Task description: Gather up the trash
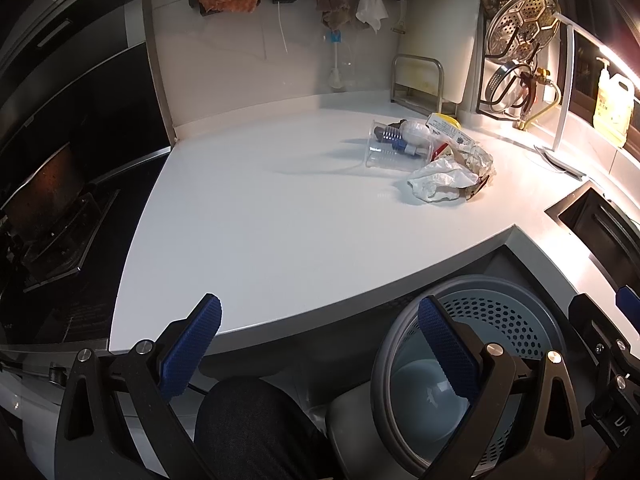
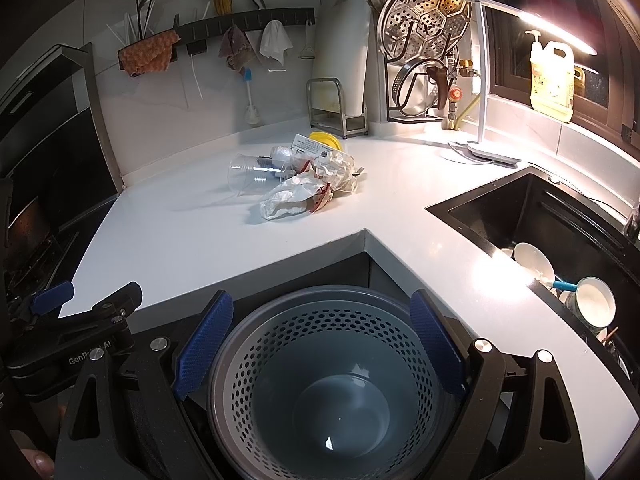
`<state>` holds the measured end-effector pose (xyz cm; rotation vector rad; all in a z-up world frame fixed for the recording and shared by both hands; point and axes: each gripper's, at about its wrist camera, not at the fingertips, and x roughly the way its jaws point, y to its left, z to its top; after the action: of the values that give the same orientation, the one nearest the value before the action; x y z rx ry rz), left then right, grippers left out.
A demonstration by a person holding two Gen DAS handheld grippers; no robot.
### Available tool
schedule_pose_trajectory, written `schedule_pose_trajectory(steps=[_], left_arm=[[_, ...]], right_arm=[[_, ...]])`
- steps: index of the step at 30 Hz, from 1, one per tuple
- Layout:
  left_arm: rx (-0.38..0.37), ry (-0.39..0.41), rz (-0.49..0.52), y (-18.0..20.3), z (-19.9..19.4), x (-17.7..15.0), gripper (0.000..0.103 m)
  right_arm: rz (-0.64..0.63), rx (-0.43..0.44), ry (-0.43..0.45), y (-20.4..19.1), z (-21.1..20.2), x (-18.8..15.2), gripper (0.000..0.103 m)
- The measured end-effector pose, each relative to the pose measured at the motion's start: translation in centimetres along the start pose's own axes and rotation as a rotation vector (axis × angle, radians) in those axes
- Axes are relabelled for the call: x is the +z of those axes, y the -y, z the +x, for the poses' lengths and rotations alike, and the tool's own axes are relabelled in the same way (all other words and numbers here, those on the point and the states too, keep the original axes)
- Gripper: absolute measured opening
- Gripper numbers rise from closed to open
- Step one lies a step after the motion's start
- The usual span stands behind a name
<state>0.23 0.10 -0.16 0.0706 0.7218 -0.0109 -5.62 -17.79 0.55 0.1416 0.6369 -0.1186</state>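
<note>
Left gripper (image 1: 320,354): jaws spread wide, nothing between the blue pads; held low at the near edge of the countertop (image 1: 260,220).
Right gripper (image 2: 320,348): jaws also spread wide, nothing held; it hangs directly over the bin.
Trash bin (image 2: 320,380): grey, round, perforated inner basket; sits below the counter's inner corner, right under the right gripper and off to the right of the left one. Inside looks bare apart from a small speck near the bottom.
Trash pile (image 2: 296,184): on the countertop, well ahead of both grippers and apart from them; ahead-right for the left gripper, ahead and slightly left for the right.
Clear plastic cup (image 1: 394,152): lying on its side at the pile's left end.
Crumpled white wrapper (image 1: 440,180): nearest part of the pile to the grippers, touching the other scraps.
Yellow lid (image 2: 325,139): at the far side of the pile.
Sink (image 2: 540,232): ahead-right of the right gripper, dishes inside.
Desk lamp (image 2: 492,80): lit, beyond the sink.
</note>
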Motion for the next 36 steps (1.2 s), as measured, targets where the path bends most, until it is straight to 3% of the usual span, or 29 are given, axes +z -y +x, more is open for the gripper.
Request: schedule_pose_trajectory(steps=[9,24,36], left_arm=[[0.003,-0.001,0.016,0.3,2.9,1.4,0.097],[-0.044,0.018,-0.036,2.1,10.6,8.1,0.097],[-0.042,0.004,-0.015,3.2,13.9,9.4,0.097]], right_arm=[[0.001,0.003,-0.014,1.0,4.1,1.0,0.086],[-0.005,0.025,-0.005,3.6,14.8,9.6,0.086],[-0.076,-0.018,-0.05,2.6,21.7,12.5,0.086]])
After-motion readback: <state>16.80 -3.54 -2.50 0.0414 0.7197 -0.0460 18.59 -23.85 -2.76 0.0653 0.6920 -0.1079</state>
